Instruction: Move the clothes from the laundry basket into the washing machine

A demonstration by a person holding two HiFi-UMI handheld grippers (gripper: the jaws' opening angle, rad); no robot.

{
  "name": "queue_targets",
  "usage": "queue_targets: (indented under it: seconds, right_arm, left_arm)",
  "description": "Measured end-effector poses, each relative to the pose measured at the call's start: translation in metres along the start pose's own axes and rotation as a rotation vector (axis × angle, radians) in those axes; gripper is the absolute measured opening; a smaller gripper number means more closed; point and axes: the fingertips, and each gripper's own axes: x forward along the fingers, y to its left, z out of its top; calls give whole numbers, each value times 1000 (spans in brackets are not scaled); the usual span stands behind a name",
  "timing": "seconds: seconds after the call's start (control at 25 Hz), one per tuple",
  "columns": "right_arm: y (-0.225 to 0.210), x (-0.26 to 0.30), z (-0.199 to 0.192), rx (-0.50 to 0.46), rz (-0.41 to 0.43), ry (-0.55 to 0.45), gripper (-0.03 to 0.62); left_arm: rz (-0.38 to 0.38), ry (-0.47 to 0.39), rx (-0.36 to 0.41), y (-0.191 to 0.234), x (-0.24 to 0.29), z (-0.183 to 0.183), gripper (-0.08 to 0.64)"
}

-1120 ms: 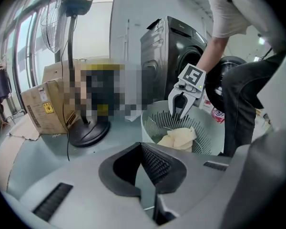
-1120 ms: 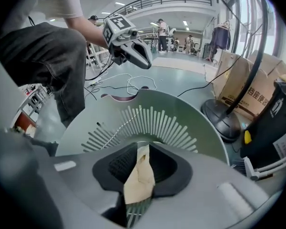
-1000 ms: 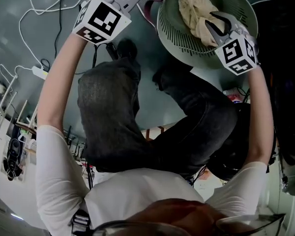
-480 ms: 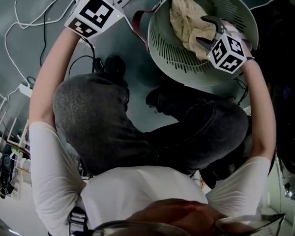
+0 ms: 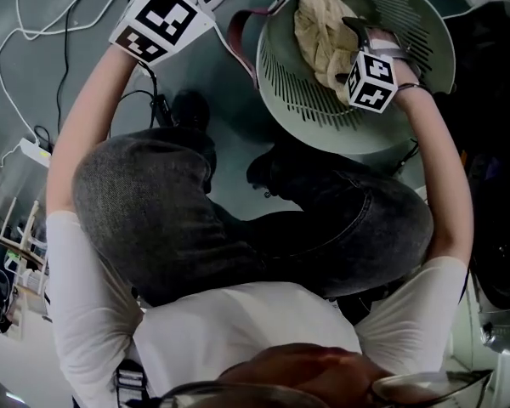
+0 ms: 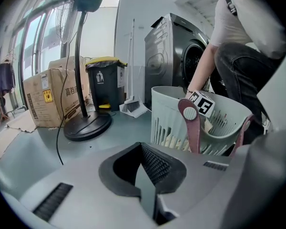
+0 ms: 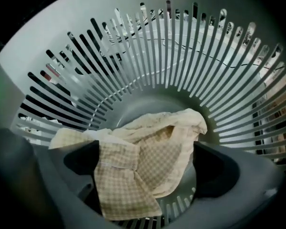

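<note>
Jaws on my right gripper (image 5: 364, 39) are opening wide and straddle the checked yellow cloth (image 7: 148, 161), which lies crumpled at the bottom of the laundry basket (image 5: 272, 75); the pads aren't pressing on it yet. The left gripper (image 6: 145, 173) has its jaws together on nothing and hangs outside the basket. I read this as the reach for a pick-up. Next I'd sink a touch, close on the bunched fold, lift it clear of the rim and carry it to the washing machine (image 6: 176, 51) just behind the basket (its door looks open, though I can't be sure). The slatted wall and the pink handle (image 6: 189, 123) could snag a trailing corner. The fan stand (image 6: 86, 125), black bin (image 6: 104, 82), cardboard box (image 6: 43, 97) and floor cables (image 5: 34, 24) sit well apart.
</note>
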Motion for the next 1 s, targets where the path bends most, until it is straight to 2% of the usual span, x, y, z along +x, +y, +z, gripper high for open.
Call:
queue_targets:
  seconds: [0.2,0.36,0.52,0.88,1.0]
  right_arm:
    - [-1,30,-10,-111,-9,63,607]
    - [-5,50,-15,-150,-1,77,609]
    - [-6,62,-20,-148,16,75,609]
    - [-9,84,-23,-104,43,114,607]
    - [-14,87,-20,-77,23,106,598]
  left_arm:
    - [21,13,-29,-4,-7,-11,6]
    - [26,17,-45,-8,-7,-16,6]
    - [26,-11,-100,-8,-12,-11,6]
    - [73,13,-115,-1,-26,-21,6]
    - [71,27,-101,-2,-26,-23,6]
